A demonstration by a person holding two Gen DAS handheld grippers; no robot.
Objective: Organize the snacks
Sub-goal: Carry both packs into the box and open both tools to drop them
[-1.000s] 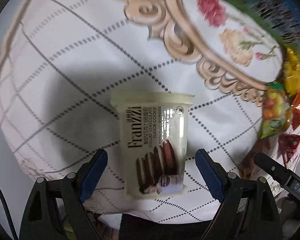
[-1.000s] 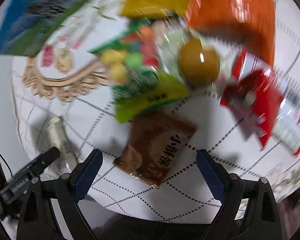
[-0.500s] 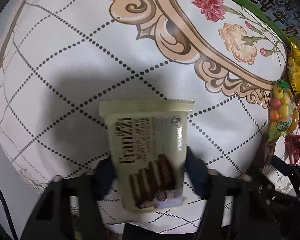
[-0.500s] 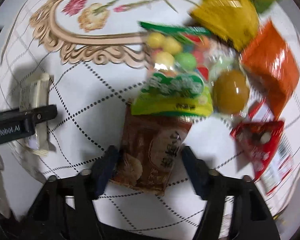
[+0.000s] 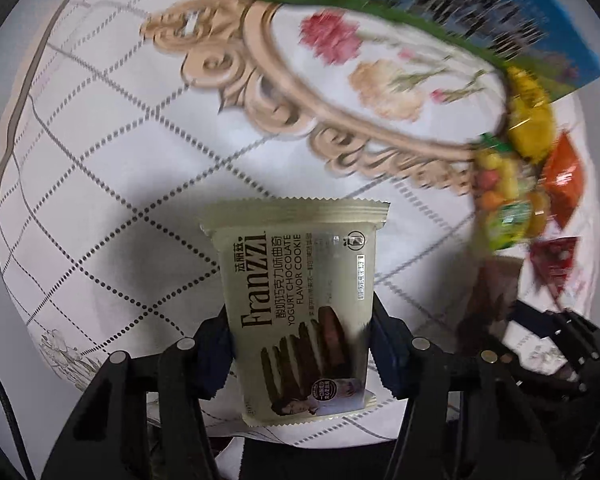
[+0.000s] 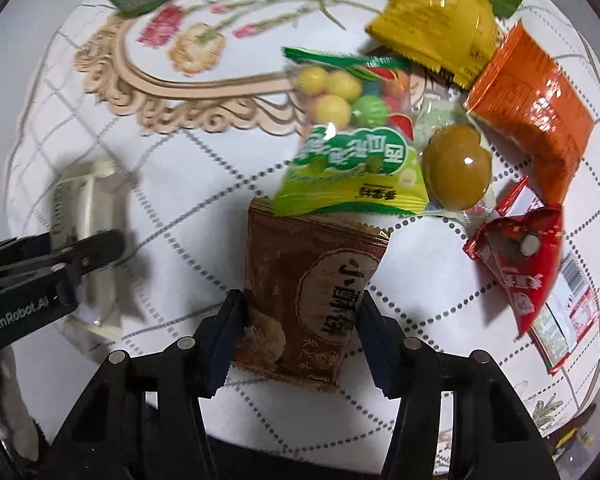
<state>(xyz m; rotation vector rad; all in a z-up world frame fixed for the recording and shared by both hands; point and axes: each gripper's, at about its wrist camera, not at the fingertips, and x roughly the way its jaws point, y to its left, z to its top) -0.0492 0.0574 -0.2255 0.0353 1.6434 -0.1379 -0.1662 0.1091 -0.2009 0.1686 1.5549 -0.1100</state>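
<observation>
My left gripper (image 5: pixel 300 344) is shut on a cream Franzzi cookie pack (image 5: pixel 300 288), pads pressed on its two long sides, above the white patterned tablecloth (image 5: pixel 100 140). My right gripper (image 6: pixel 300 332) is shut on a brown snack pack (image 6: pixel 304 300), pads against its sides. In the right wrist view the Franzzi pack (image 6: pixel 84 232) and the left gripper's black fingers (image 6: pixel 40 264) show at the left.
Past the brown pack lie a green candy bag (image 6: pixel 352 152), a round amber sweet (image 6: pixel 456 168), a yellow pack (image 6: pixel 436 28), an orange pack (image 6: pixel 532 112) and a red pack (image 6: pixel 520 256). A green-and-blue carton (image 5: pixel 480 24) stands at the back.
Both grippers were open a second ago, each straddling its pack. Both have closed: left on the Franzzi pack, right on the brown pack. The Franzzi pack now looks raised off the cloth.
</observation>
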